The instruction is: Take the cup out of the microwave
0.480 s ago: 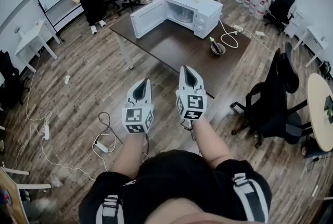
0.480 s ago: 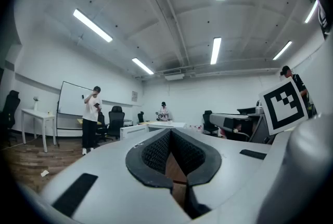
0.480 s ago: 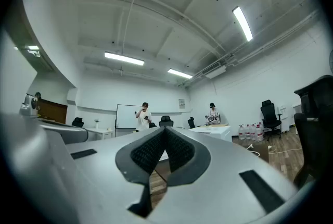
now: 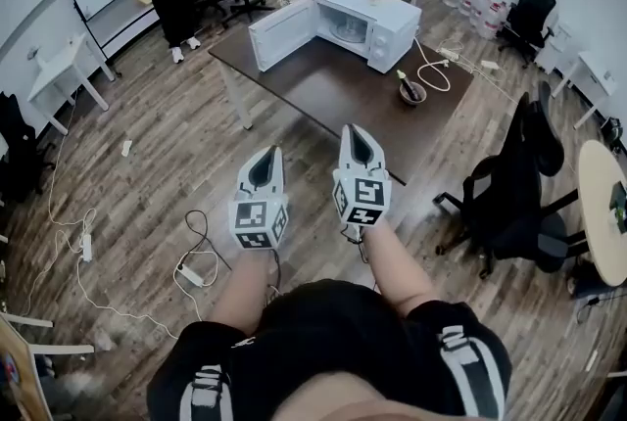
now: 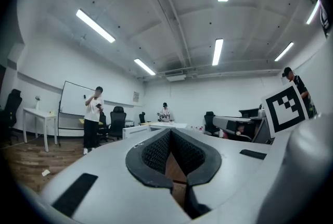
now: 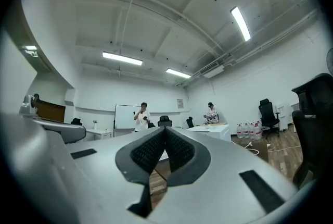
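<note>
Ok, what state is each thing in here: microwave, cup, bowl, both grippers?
Microwave: standing on the table, door swung wide open.
Cup: too far off to make out inside the microwave.
Bowl: upright on the table, something sticking out of it.
Left gripper: shut, nothing between the jaws.
Right gripper: shut, nothing between the jaws.
</note>
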The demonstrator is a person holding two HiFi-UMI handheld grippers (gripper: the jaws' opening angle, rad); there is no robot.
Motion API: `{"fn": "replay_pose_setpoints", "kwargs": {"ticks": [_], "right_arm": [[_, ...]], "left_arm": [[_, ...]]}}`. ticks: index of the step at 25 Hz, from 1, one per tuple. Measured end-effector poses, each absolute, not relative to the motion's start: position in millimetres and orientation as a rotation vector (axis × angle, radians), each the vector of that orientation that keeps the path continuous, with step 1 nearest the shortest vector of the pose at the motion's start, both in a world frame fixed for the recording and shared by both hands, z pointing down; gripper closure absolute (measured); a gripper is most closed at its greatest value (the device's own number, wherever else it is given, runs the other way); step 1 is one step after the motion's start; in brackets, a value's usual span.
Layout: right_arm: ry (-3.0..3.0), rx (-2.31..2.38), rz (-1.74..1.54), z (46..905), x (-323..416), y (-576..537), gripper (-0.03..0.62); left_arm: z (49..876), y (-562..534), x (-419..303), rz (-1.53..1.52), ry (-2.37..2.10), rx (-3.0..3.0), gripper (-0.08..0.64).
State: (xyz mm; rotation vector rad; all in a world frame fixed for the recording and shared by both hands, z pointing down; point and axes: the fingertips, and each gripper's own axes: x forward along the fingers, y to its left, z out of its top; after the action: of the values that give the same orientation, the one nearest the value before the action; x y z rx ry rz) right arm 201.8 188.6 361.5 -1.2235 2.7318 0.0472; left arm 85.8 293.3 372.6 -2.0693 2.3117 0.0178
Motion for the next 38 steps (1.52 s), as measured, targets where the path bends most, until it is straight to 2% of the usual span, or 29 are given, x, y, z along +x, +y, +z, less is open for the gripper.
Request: {"fn": "replay_pose_setpoints", "kwargs": {"ticks": [4,21,29,38], "right_arm": [[2.73,-1.236,0.07,363,190,188,0.591],[2.72,-1.307,0.048,391,145,152,0.591],[2.706,-1.317,0.032,398,98,66,0.591],[2.698,-1.348,0.003,402,30,-78,0.589]], "left_arm": [[373,291,77,-0.058,2.283,-2.026,0.56],[394,255,20,0.007,2.26,-2.103,0.56],[395,176,-27,-0.023,2.238,-2.091,0.56],[391,35,-98,-0.073,2.222,-2.109,0.56]]}}
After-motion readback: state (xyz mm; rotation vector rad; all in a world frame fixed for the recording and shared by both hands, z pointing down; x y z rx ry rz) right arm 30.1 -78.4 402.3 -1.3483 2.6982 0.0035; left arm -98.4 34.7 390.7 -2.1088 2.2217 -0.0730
